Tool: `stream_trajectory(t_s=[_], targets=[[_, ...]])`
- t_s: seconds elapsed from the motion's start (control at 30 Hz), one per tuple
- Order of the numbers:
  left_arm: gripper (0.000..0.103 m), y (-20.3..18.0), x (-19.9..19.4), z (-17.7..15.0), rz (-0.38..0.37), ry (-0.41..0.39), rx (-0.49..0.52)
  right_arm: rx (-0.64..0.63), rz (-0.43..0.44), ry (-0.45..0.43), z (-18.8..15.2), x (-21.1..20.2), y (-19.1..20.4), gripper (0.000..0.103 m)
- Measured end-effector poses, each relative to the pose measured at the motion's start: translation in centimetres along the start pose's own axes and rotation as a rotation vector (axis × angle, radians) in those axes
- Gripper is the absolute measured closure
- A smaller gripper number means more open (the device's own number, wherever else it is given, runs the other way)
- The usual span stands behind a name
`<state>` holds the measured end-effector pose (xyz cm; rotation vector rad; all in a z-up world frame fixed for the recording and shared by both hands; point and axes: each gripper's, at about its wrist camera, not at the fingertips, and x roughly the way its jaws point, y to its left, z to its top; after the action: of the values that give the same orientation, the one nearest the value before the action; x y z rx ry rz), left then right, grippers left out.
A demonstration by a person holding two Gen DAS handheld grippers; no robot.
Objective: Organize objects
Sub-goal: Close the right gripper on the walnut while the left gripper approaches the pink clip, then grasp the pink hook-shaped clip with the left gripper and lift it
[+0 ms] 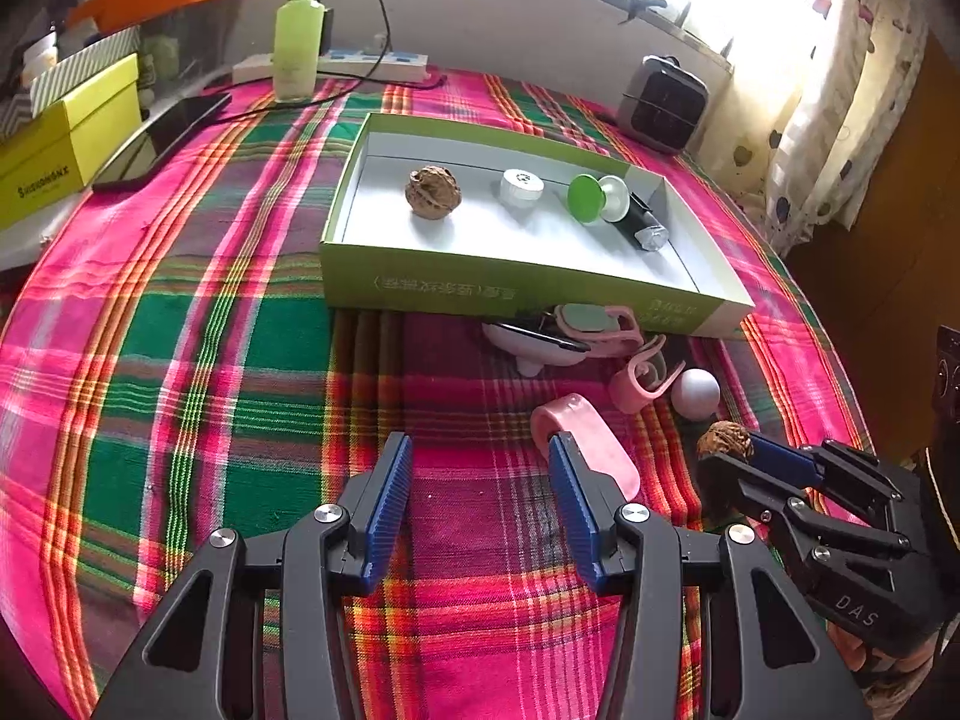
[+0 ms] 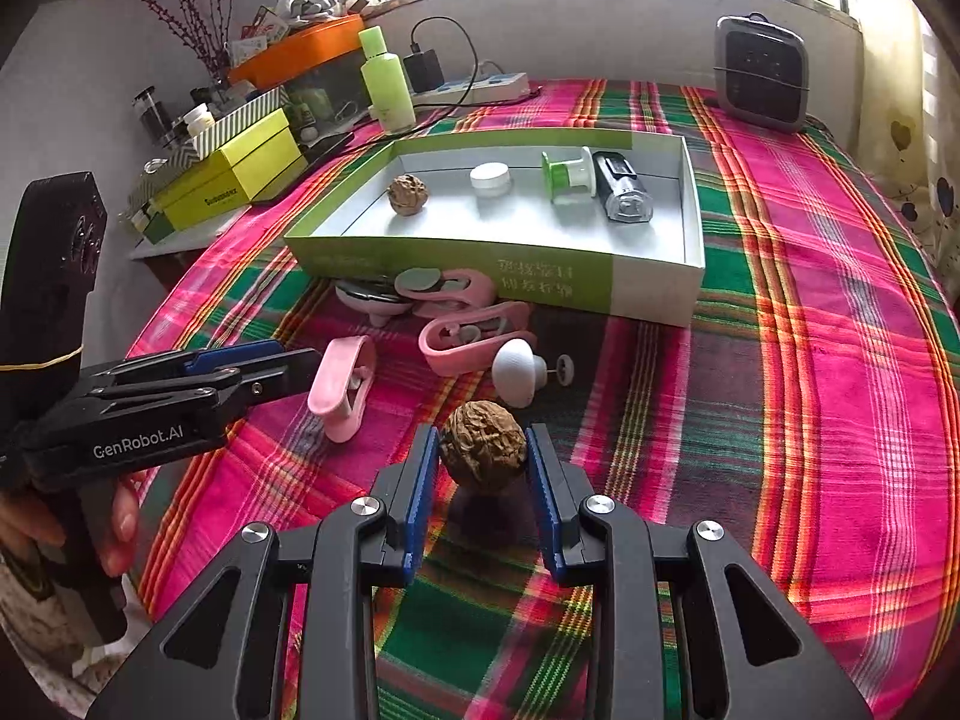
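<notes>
My right gripper (image 2: 483, 468) grasps a walnut (image 2: 483, 447), its blue pads (image 2: 425, 480) pressed to either side and the nut lifted clear of the plaid tablecloth (image 2: 810, 420), with its shadow on the cloth below. My left gripper (image 1: 480, 474) stands released, nothing between its blue pads (image 1: 393, 480); a pink clip (image 1: 591, 447) lies on the cloth touching the outer side of its right finger.

Beyond both grippers, the green box (image 2: 456, 255) sits open on the cloth. Along its white floor I see, from left to right, a second walnut (image 2: 407, 193), a small white jar (image 2: 492, 179), a green-and-white spool (image 2: 567, 174) and a black cylinder with a clear cap (image 2: 621, 189).

Between box and grippers, loose items lie in a cluster: a white dish (image 2: 375, 300) just before the box wall, two more pink clips (image 2: 453, 291) (image 2: 468, 339), and a white mushroom-shaped knob (image 2: 519, 369) beside them.

At the far edge stand a green bottle (image 2: 387, 81), a power strip (image 2: 480, 87) and a small grey heater (image 2: 759, 72); yellow boxes (image 2: 240, 174) are stacked at far left.
</notes>
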<state>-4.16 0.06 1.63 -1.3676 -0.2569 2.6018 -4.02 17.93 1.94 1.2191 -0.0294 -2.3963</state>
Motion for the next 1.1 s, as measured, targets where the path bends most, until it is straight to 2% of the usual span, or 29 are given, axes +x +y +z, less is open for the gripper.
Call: stream_trajectory(t_s=[0.5, 0.9, 1.1], targets=[[0.057, 1.0, -0.9, -0.3, 0.015, -0.011, -0.038, -0.039, 0.036, -0.016, 1.4, 1.5, 2.8, 0.072], [0.057, 2.9, -2.0, -0.3, 0.023, -0.032, -0.094, -0.093, 0.114, -0.017, 1.7, 1.9, 5.5, 0.072], [0.057, 2.3, -1.7, -0.5, -0.002, -0.019, -0.078, -0.054, 0.068, -0.034, 1.7, 1.2, 4.0, 0.072]])
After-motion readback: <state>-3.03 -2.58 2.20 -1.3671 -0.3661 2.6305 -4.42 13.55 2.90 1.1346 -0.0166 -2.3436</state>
